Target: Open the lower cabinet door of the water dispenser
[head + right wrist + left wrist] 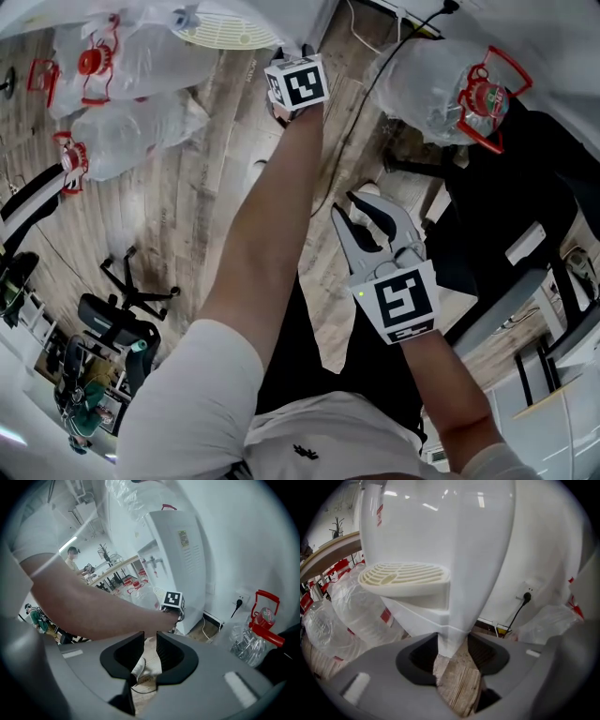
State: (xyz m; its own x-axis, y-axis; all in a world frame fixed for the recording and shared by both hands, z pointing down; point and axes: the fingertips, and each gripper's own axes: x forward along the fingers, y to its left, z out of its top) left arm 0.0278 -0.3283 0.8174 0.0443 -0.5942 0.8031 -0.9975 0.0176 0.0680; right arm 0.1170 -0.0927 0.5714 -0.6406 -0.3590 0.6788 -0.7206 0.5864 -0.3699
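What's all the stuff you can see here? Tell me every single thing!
White plastic water dispenser: one, white, against the wall.
Ribbed cream drip tray: one, cream, jutting from the dispenser's front.
Big clear plastic water bottles with red handles: at least four, clear and red, on the floor either side.
White wall socket with black plug: one, right of the dispenser.
Wood-plank floor: one, brown, underneath.
Left gripper: one, grey, jaws open, dispenser's lower corner edge between them.
Right gripper: one, grey, jaws open, empty.
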